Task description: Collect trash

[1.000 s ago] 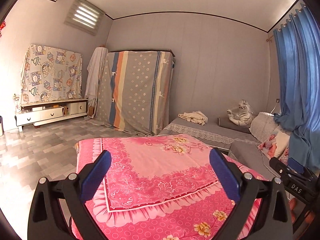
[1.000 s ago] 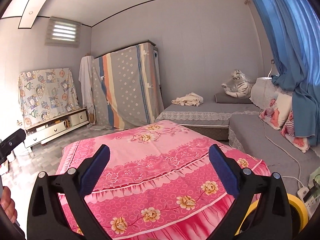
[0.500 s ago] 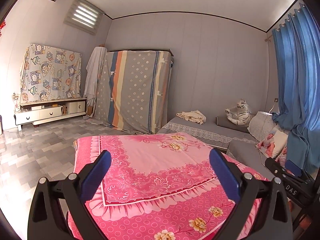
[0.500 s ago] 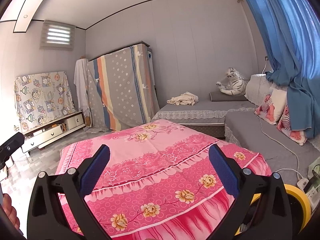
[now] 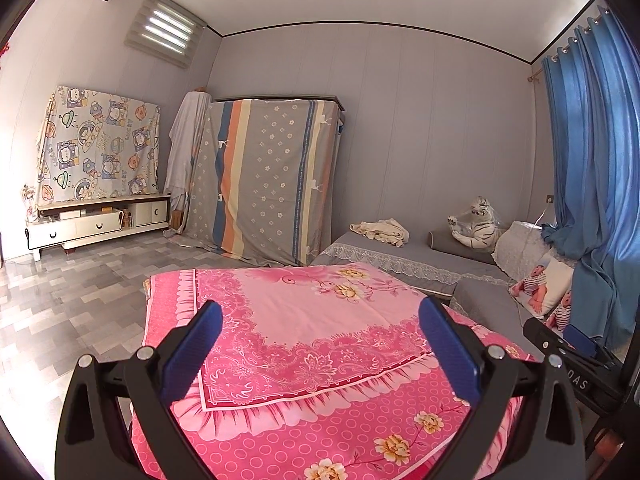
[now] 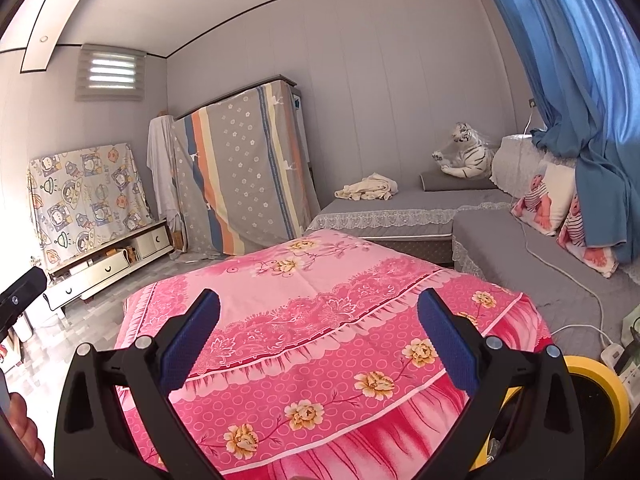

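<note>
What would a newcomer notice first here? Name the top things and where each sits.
The pink floral cloth over a low table fills the foreground, right in front of both open grippers. The blue curtain hangs down the right side, spilling onto the grey sofa. A white toy tiger sits on the sofa's far end, by the back wall.

The only readable lettering is "DAS", in pale characters on the black body of the right gripper (image 5: 576, 364) at the lower right edge of the left wrist view, just right of the pink floral bedspread (image 5: 320, 340); the cartoon sheet's small print is illegible.
</note>
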Action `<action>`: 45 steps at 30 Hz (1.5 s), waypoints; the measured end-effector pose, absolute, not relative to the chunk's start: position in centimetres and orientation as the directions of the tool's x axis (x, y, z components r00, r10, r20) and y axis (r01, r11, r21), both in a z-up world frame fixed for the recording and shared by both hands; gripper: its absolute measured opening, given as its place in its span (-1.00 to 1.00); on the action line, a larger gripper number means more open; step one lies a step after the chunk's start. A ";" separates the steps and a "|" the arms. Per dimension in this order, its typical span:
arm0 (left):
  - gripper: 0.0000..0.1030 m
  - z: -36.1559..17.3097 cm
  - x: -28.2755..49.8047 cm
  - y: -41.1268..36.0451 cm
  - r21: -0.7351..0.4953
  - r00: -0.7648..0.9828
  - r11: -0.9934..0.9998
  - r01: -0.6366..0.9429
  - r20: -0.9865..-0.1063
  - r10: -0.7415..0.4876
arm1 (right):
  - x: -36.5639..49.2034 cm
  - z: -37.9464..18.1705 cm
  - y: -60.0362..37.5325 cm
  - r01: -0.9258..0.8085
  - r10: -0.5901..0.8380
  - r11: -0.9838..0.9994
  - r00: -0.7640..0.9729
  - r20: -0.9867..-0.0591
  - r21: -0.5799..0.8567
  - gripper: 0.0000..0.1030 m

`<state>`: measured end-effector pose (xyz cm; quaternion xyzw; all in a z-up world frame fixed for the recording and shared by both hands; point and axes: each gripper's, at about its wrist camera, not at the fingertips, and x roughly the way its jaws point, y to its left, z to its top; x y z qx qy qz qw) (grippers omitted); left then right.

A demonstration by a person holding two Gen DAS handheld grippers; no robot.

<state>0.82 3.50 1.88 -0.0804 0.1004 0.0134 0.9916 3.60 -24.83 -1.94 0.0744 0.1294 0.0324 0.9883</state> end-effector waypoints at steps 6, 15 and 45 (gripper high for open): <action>0.84 1.9 0.8 3.4 -0.156 0.980 0.987 -0.031 -0.201 -0.001 | 3.6 -2.0 -24.8 -0.046 0.085 0.986 0.963 -0.254 0.158 0.83; 0.84 1.8 0.8 3.1 -0.155 0.980 0.988 -0.024 -0.201 -0.008 | 4.0 -2.1 -25.0 -0.040 0.084 0.985 0.960 -0.266 0.166 0.83; 0.84 1.3 1.4 2.5 -0.153 0.976 0.988 0.007 -0.214 -0.040 | 4.6 -2.9 -25.5 -0.023 0.078 0.982 0.952 -0.296 0.187 0.83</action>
